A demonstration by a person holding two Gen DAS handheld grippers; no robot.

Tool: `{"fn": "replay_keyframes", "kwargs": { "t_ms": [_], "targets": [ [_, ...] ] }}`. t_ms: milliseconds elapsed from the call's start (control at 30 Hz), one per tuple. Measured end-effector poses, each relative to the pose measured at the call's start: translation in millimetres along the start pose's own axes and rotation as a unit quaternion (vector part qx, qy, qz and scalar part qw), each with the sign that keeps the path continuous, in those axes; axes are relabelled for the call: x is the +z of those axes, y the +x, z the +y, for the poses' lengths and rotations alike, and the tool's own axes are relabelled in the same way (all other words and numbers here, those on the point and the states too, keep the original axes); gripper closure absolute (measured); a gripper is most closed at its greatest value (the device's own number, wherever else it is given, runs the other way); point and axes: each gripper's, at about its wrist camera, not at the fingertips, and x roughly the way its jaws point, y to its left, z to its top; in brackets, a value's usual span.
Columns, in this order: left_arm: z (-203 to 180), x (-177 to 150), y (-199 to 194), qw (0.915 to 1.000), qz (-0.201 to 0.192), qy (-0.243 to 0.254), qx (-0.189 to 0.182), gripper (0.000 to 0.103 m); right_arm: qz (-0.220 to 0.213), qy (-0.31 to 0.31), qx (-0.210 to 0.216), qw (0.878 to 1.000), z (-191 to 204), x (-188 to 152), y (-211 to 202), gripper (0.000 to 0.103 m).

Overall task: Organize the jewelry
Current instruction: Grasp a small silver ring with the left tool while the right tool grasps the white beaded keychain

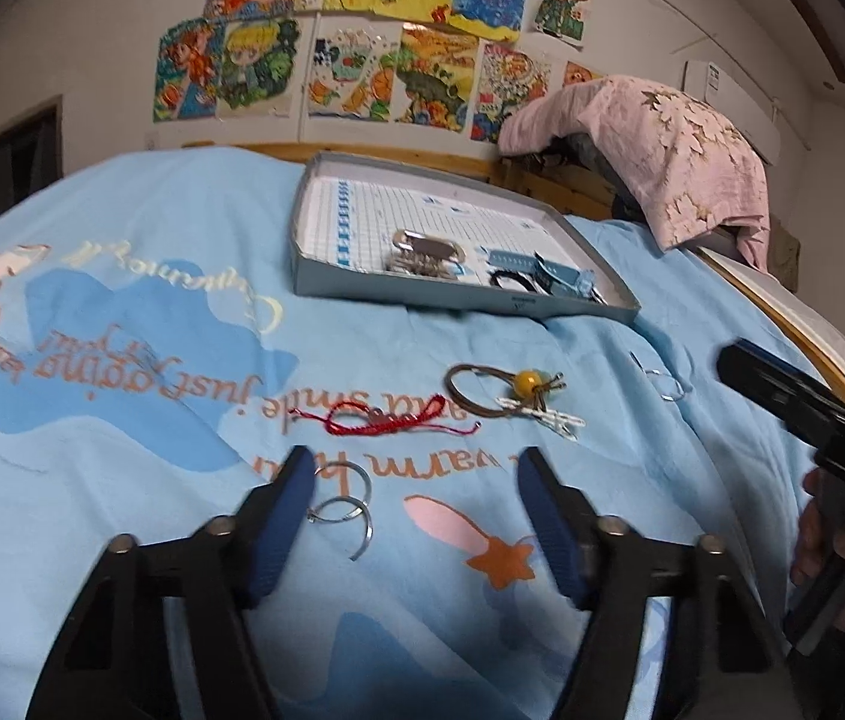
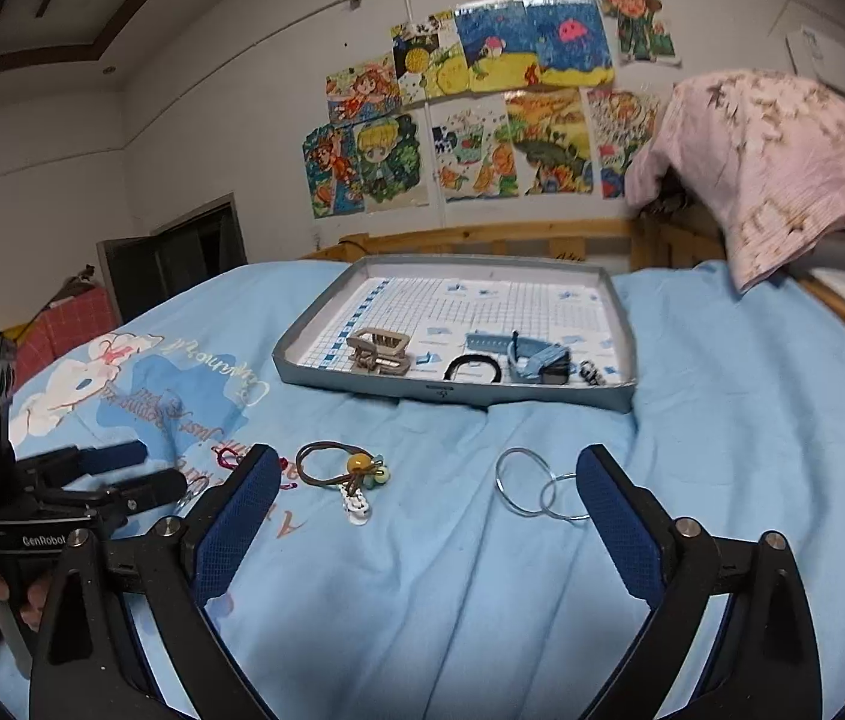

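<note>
Two linked silver rings lie just ahead between the wide-open, empty right gripper; left gripper half-open, empty; bare blue sheet beyond.

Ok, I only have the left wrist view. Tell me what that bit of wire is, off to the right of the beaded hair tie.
Observer: Two silver hoops, overlapping, lying flat on the blue sheet.
Operator: Report where the right gripper stands relative to them.
Observer: The right gripper is open. The hoops lie between its fingers, nearer the right-hand one. I cannot tell whether that finger touches them.
Operator: Now describe the clip in the tray. It is only glare here.
Observer: A beige claw clip, sitting near the front wall of the grey tray.
</note>
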Motion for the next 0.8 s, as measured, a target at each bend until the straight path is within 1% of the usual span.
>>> {"fn": "replay_keyframes", "kwargs": {
  "t_ms": [33,67,133,200,267,333,400,433,533,700,767,800],
  "targets": [
    [-0.1,-1.6,0.6,1.0,0.002,0.001,-0.003,0.046,0.006,0.0,0.006,1.0,-0.7,-0.3,6.1,0.019],
    [0.0,-3.2,0.5,1.0,0.004,0.001,-0.006,0.046,0.012,-0.001,0.012,1.0,0.0,-0.7,12.3,0.022],
    [-0.1,-6.4,0.1,0.9998,0.011,0.005,-0.015,0.048,0.027,-0.009,0.027,0.999,3.0,-2.0,26.5,0.032],
    [-1.5,-9.3,-0.1,0.9995,0.021,0.011,-0.021,0.053,0.045,-0.019,0.041,0.998,7.6,-4.1,40.8,0.033],
    [-3.0,-11.6,1.5,0.9992,0.032,0.016,-0.016,0.055,0.061,-0.03,0.05,0.996,10.7,-6.7,51.2,0.034],
    [-2.9,-14.0,4.9,0.9988,0.045,0.017,-0.011,0.062,0.079,-0.04,0.062,0.994,15.8,-9.7,63.0,0.041],
    [-1.4,-15.5,8.0,0.9983,0.057,0.014,-0.002,0.066,0.094,-0.046,0.07,0.992,19.0,-12.2,72.3,0.045],
    [0.5,-16.3,8.8,0.9981,0.061,0.01,0.0,0.066,0.101,-0.05,0.074,0.991,20.2,-13.4,76.7,0.048],
    [7.0,-18.4,9.7,0.9977,0.068,-0.005,0.005,0.067,0.12,-0.058,0.086,0.987,23.7,-16.9,85.4,0.054],
    [13.7,-21.5,10.8,0.9969,0.073,-0.019,0.023,0.067,0.142,-0.079,0.103,0.981,34.5,-22.5,95.6,0.059],
    [13.2,-22.0,14.6,0.9962,0.079,-0.017,0.032,0.068,0.149,-0.085,0.105,0.98,37.0,-23.4,99.4,0.06],
    [12.8,-22.3,16.5,0.9958,0.082,-0.016,0.037,0.07,0.153,-0.086,0.106,0.979,38.1,-24.1,101.4,0.06]
  ]
}}
